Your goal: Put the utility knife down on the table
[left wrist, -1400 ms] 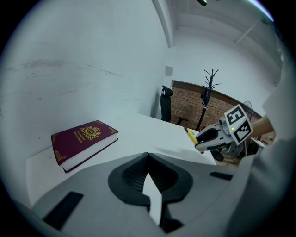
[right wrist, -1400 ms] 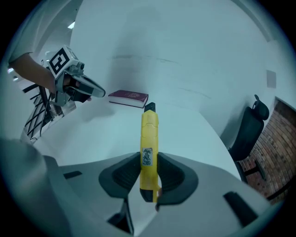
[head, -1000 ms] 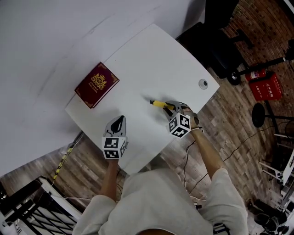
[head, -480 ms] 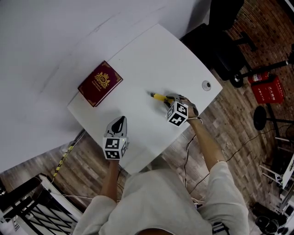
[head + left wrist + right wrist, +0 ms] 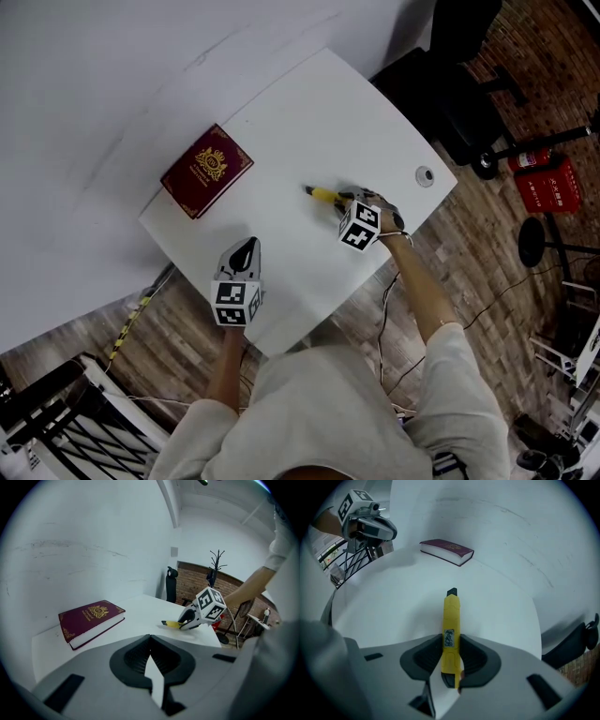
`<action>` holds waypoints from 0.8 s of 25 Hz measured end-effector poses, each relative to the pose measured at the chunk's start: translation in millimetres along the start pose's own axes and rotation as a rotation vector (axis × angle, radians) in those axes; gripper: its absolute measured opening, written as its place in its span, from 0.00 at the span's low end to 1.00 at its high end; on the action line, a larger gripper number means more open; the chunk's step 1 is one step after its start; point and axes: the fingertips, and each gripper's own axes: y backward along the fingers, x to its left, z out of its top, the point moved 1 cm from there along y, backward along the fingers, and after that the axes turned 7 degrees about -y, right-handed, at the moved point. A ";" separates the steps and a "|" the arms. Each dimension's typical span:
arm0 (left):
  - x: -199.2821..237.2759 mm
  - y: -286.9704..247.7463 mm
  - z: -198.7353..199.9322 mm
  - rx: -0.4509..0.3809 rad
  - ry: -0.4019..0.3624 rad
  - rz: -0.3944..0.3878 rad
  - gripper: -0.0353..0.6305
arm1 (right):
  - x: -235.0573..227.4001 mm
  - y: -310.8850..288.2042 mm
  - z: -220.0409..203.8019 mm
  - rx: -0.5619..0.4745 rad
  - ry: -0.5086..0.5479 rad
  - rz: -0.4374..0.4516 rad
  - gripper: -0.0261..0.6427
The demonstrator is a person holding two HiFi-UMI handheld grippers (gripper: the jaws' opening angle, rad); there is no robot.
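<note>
Yellow utility knife [image 5: 451, 620] is held in your right gripper [image 5: 347, 201]. The jaws press on both flanks of its rear half, and the black tip projects forward. Its long axis runs along the gripper's own line and points toward the red book [image 5: 207, 170]. It stands well apart from the book, on your right-hand side of it.

The knife is low over the white table [image 5: 319, 103], nose tilted down. Contact between tip and surface cannot be confirmed.

Judgement: the release turns on laying that long axis flat to the tabletop before you part the jaws, otherwise the tail will fall.

Your left gripper [image 5: 243, 253] hangs nearer you than the book, jaws together and holding nothing. It is the farther hand from the knife.
</note>
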 end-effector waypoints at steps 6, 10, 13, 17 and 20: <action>6.4 0.2 -1.2 -0.001 0.010 0.010 0.06 | -0.8 -5.3 0.8 0.012 0.015 0.011 0.21; 7.3 0.2 -1.4 -0.001 0.012 0.010 0.06 | -1.0 -4.6 0.6 0.013 0.008 0.027 0.21; 7.9 0.0 -0.9 0.000 0.013 0.009 0.06 | -0.4 -4.5 1.3 0.007 0.030 0.025 0.21; 9.4 0.2 -1.9 0.002 0.013 0.009 0.06 | -2.3 -5.0 2.5 0.002 0.027 0.017 0.23; 7.1 2.2 -2.5 0.002 0.015 0.013 0.06 | -3.7 -2.7 1.5 0.000 0.027 0.010 0.25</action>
